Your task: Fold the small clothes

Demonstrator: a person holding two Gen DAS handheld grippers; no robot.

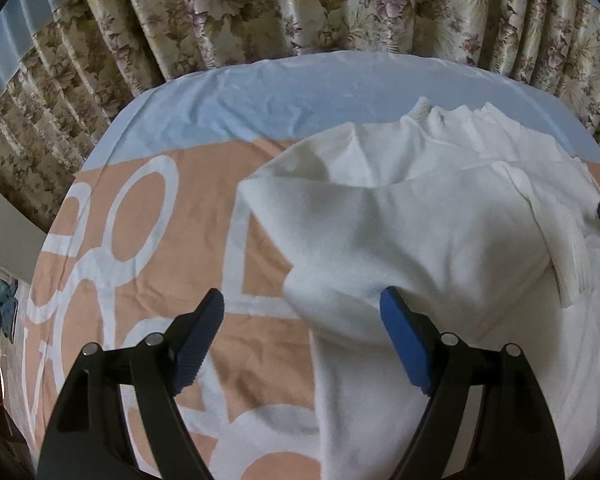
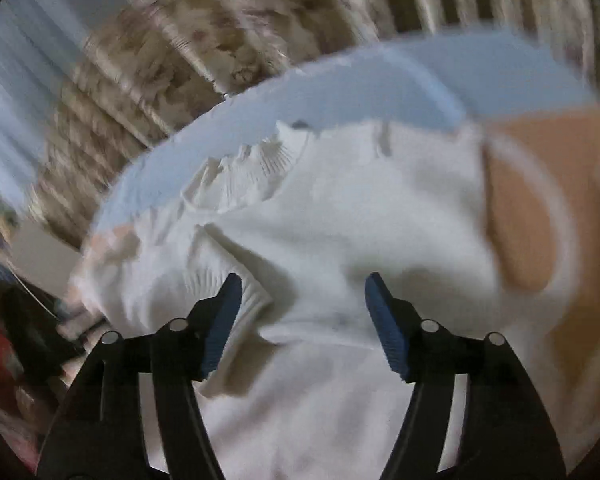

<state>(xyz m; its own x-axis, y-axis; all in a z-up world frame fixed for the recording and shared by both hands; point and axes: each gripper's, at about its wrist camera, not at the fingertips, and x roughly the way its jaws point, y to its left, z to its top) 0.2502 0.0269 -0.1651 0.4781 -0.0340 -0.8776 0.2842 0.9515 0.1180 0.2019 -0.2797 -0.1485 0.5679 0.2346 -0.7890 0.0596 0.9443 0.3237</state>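
Angled steeply down, the left gripper [image 1: 302, 312] and right gripper [image 2: 302, 300] both hover with jaws spread wide and empty above 1 white knit sweater [image 1: 420, 232], lying half-folded on a peach-and-blue bedsheet [image 1: 148, 240] before floral curtains [image 1: 260, 8].

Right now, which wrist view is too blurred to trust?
Right wrist view: motion-smeared, the curtain streaked and the white sweater soft. Left wrist view: sharp, sweater folds clear, only fisheye bending at the edges.
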